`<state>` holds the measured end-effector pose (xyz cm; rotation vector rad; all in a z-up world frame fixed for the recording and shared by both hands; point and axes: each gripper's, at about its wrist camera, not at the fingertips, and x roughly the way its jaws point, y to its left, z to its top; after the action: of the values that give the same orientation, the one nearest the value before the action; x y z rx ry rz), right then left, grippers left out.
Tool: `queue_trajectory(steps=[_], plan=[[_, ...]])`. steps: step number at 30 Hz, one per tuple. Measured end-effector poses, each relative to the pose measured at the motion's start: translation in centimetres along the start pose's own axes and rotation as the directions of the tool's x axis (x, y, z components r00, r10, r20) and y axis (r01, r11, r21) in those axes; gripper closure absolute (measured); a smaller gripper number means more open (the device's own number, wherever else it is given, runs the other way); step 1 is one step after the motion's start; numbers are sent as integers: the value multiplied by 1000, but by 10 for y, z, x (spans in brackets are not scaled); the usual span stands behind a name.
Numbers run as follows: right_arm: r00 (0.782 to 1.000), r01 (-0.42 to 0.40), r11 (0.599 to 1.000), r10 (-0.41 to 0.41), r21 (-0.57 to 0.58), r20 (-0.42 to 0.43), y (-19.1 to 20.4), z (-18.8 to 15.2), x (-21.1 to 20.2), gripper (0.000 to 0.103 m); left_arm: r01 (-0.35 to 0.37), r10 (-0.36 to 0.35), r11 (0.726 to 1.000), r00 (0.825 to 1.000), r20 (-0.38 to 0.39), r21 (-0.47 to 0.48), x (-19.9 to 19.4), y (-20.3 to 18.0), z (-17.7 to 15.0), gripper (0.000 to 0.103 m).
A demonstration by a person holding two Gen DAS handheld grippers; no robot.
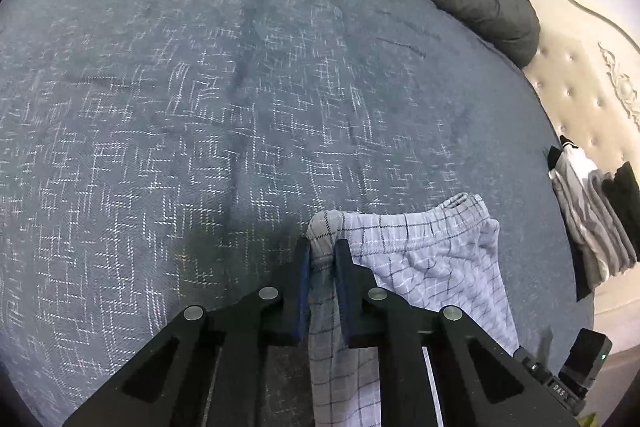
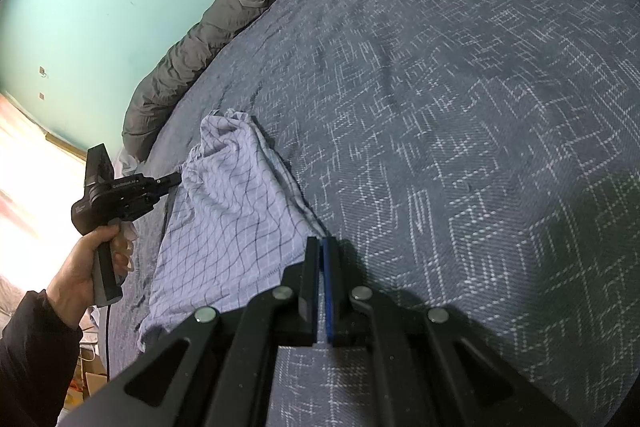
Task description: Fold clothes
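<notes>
Bedroom, wide bed under dark blue woven bedspread (image 1: 200, 107). My left gripper (image 1: 322, 263) clamped on waistband of pale lilac checked trousers (image 1: 432, 259); right gripper (image 2: 324, 251) pinching hem corner (fingers nearly together). Garment rumpled, half raised, no crisp fold visible. Folded grey pile (image 1: 592, 223) near headboard.

The left gripper (image 1: 322, 259) has its fingers closed on a fold of cloth, with a narrow gap between them. The right gripper (image 2: 323, 259) has its fingers pressed together. The person's left hand (image 2: 86, 269) grasps the left gripper's handle.
</notes>
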<state>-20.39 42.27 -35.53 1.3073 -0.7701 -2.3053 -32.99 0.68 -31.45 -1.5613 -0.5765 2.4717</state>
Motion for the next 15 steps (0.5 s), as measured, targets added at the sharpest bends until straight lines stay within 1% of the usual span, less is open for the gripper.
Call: queue_trajectory(steps=[3, 5, 9, 12, 15], plan=[[1000, 2, 1000, -2, 11, 3, 1, 0, 0, 101, 17, -17, 1000, 1000, -1, 3, -6, 1, -4, 86], [1000, -2, 1000, 2, 25, -3, 0, 1, 1, 101, 28, -28, 1000, 1000, -1, 5, -10, 1, -6, 82], [999, 50, 998, -51, 49, 19, 1, 4, -4, 101, 32, -32, 999, 999, -4, 25, -19, 3, -10, 78], [997, 52, 996, -57, 78, 58, 4, 10, -15, 99, 46, -46, 998, 999, -3, 37, -24, 5, -13, 73], [992, 22, 999, -28, 45, 119, 25, 20, -32, 97, 60, -60, 997, 998, -2, 49, -28, 6, -17, 70]])
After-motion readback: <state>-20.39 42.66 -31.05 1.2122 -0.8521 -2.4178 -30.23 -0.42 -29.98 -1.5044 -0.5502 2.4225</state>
